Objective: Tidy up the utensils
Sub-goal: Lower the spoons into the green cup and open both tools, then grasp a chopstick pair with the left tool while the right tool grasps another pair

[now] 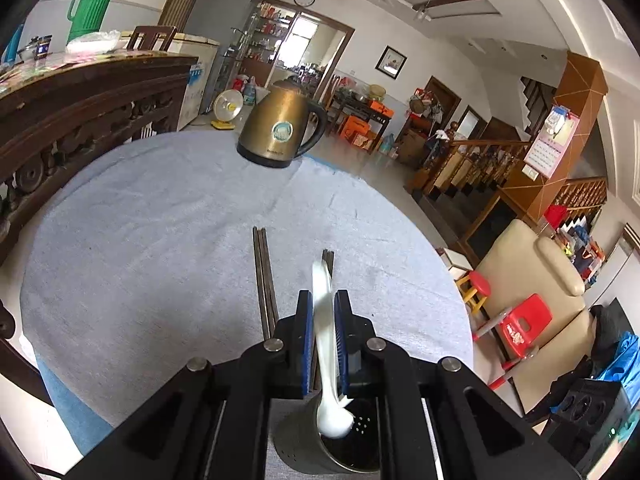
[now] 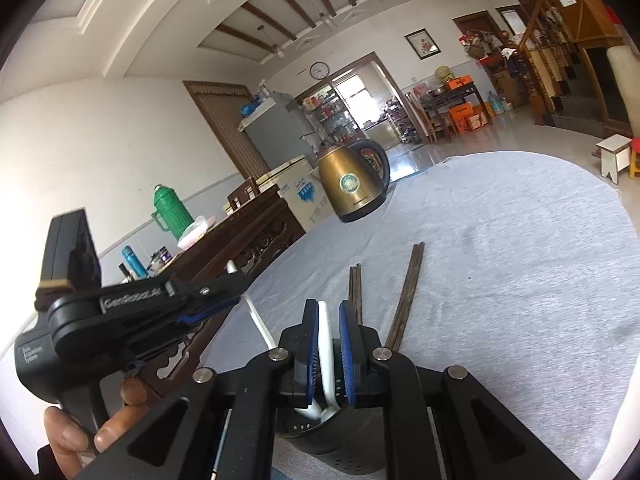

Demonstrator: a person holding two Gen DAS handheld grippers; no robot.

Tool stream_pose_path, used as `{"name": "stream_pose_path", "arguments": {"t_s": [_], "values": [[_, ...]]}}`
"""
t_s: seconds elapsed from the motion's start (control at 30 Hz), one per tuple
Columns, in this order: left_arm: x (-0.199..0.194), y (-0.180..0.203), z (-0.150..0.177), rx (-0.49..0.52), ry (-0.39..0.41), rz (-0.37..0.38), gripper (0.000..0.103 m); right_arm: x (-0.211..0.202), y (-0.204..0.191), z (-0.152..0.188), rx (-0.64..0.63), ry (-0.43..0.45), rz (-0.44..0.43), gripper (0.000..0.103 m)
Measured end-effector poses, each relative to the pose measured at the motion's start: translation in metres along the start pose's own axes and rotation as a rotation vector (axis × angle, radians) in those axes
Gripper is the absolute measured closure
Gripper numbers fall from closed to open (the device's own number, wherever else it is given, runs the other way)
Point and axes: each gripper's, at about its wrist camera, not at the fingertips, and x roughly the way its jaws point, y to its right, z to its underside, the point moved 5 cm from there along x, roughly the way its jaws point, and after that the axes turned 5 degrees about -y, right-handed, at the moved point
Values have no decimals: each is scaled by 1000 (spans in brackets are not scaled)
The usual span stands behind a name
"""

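Left gripper [image 1: 324,296]: clenched on the spoon [image 1: 324,320], pads on either flat of the handle. The spoon's long axis runs along the fingers, handle tip ahead and bowl back under the tool. The holder [image 1: 292,448], a dark perforated cylinder, stands directly below the bowl with its mouth open upward. Judgement: the coming move is a short drop straight down, bowl first, and this gripper is the one placed for it.

Right gripper [image 2: 330,308]: poised over the same holder. A second spoon [image 2: 326,344] stands between its pads, lying against the left-hand pad with a dark slit beside the other. Whether the jaws press on it cannot be told. Its lower end reaches into the holder.

Chopsticks [image 1: 266,280]: one pair flat on the cloth [image 1: 160,220], ahead and slightly left of the left gripper, pointing away from it. A further pair [image 1: 329,258] lies ahead, mostly hidden behind the spoon. Both are outside the holder.

Kettle [image 1: 276,128]: far ahead, at the cloth's far edge.

View differences: the left wrist shows the spoon bowl over the holder mouth, but neither the right gripper nor, clearly, the second spoon. The right wrist shows the left gripper side-on, the hand [image 2: 92,432] on its grip, and both chopstick pairs unobstructed.
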Motion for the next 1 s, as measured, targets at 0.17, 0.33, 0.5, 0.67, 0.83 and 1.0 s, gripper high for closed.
{"name": "stream_pose_path", "arguments": {"t_s": [0.17,0.33,0.5,0.67,0.83,1.0], "values": [[-16,-5,-4,21,40,6,92,-10,9,-7,20,21,20,90],[-21,-28,-8,-16,50,-27,91,-16,18,-12,46,29,32,90],[-11,-59,-4,-66,0,-97,91,-16,27,-12,72,17,37,90],[2,-76,4,-74,-46,-164,78,-12,36,-11,98,-1,38,90],[19,-78,8,-35,-110,-188,68,-6,40,-11,109,-39,27,90],[50,-85,2,-1,-220,-189,67,21,54,-20,144,-166,20,77]]}}
